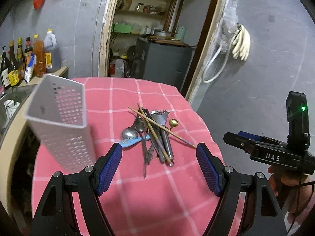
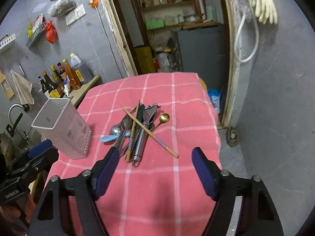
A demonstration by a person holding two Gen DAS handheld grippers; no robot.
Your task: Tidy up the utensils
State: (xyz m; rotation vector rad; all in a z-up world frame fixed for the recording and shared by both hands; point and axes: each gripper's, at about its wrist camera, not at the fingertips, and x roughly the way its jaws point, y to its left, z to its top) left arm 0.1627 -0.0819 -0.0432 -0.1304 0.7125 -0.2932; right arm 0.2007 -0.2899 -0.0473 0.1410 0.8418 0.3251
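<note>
Both my left gripper (image 1: 159,147) and right gripper (image 2: 155,151) hold their jaws wide apart, gripping nothing. Ahead, the utensils (image 1: 151,133) lie heaped on the pink-checked surface (image 1: 157,196), beside the upright white holder (image 1: 65,125).

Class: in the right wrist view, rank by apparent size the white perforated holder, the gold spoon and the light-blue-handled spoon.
1. White perforated plastic utensil holder, though it's nearest the camera.
2. and 3. Gold metal spoon and light-blue-handled spoon: both partly buried, too alike to rank.

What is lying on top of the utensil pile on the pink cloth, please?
Two wooden chopsticks lie crossed over the pile. Spoons, a fork and a blue-handled utensil poke out beneath them; the covered middle parts of those cannot be seen.
</note>
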